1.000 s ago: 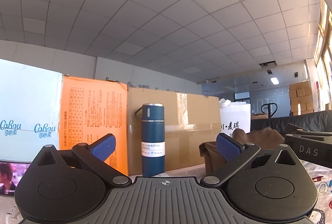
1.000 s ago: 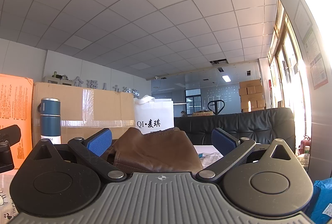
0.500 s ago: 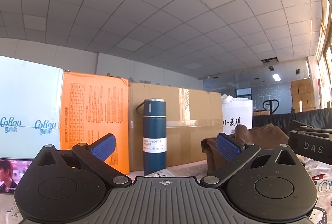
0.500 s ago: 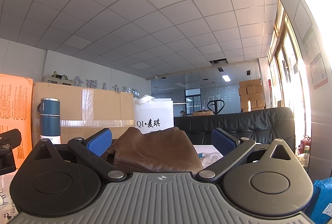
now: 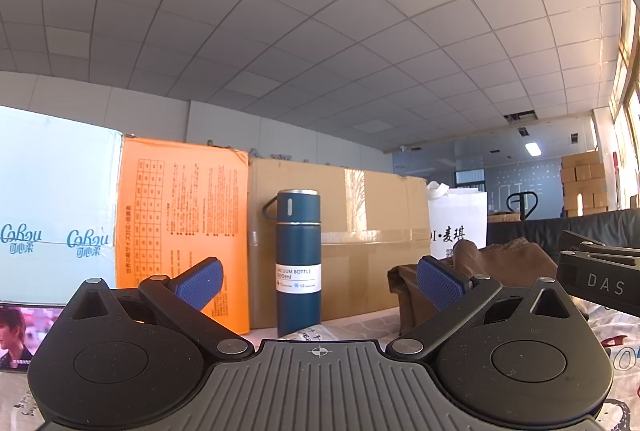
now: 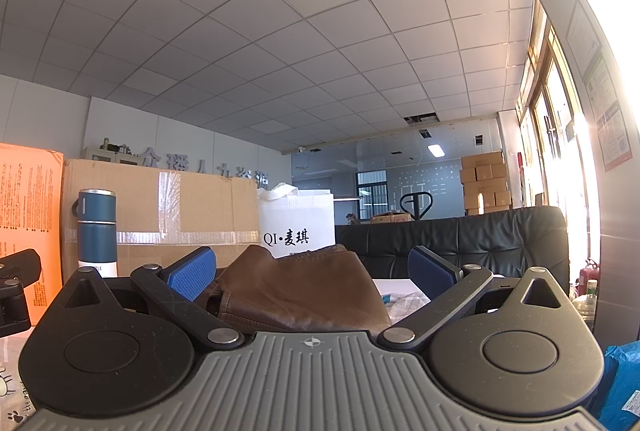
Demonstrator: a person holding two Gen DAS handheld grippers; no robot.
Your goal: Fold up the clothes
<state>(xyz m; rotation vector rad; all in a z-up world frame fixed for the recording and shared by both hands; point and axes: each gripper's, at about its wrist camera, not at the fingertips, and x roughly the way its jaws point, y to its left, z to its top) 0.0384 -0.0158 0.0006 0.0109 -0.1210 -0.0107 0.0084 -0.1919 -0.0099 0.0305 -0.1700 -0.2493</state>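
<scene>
Little has been shifted since the earlier frames: only the left hand-held gripper [image 5: 318, 281] has been tilted slightly, the vacuum bottle [image 5: 298, 263] sitting lower in its view. Both are held wide and empty, low over the desk [image 5: 352, 325], apparently readied for a first grasp. The brown leather garment [image 6: 298, 289] lies bunched directly before the right hand-held gripper [image 6: 312, 271], untouched.

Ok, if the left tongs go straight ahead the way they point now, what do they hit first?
Most likely the blue vacuum bottle, standing upright between the open left tongs and in front of the taped cardboard box. The brown garment lies off to the right of that line. Depth is hard to judge.
</scene>
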